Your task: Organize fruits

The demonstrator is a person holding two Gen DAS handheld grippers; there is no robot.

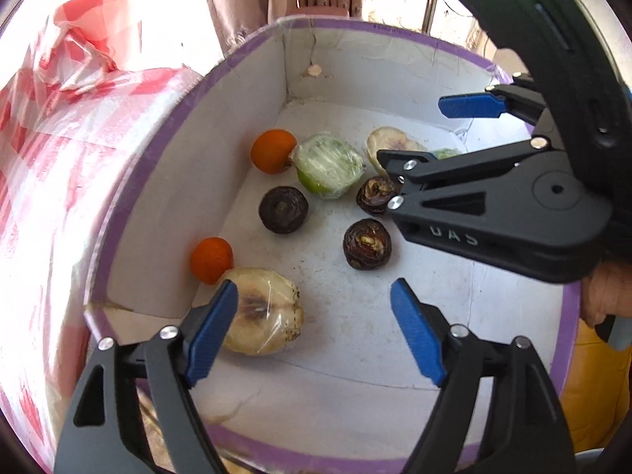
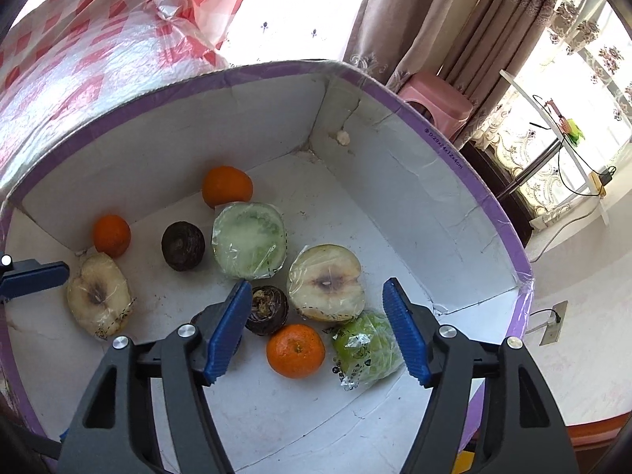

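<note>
A white box with a purple rim (image 1: 130,181) (image 2: 454,146) holds several fruits. In the left wrist view my left gripper (image 1: 314,288) hangs open above the box floor, nothing between its fingers. A wrapped pale fruit half (image 1: 268,316) lies by its left finger, an orange (image 1: 211,258) behind that. My right gripper (image 1: 410,130) reaches in from the right. In the right wrist view the right gripper (image 2: 316,288) is open over a wrapped apple half (image 2: 326,282), an orange (image 2: 295,350), a wrapped green fruit (image 2: 367,349) and a dark round fruit (image 2: 266,310). None is pinched.
A red-and-white checked plastic sheet (image 1: 59,138) (image 2: 98,59) lies left of the box. A pink stool (image 2: 438,98) and curtains (image 2: 466,39) stand beyond the far corner. A hand (image 1: 604,296) shows at the right edge. The near part of the box floor (image 2: 316,414) is bare.
</note>
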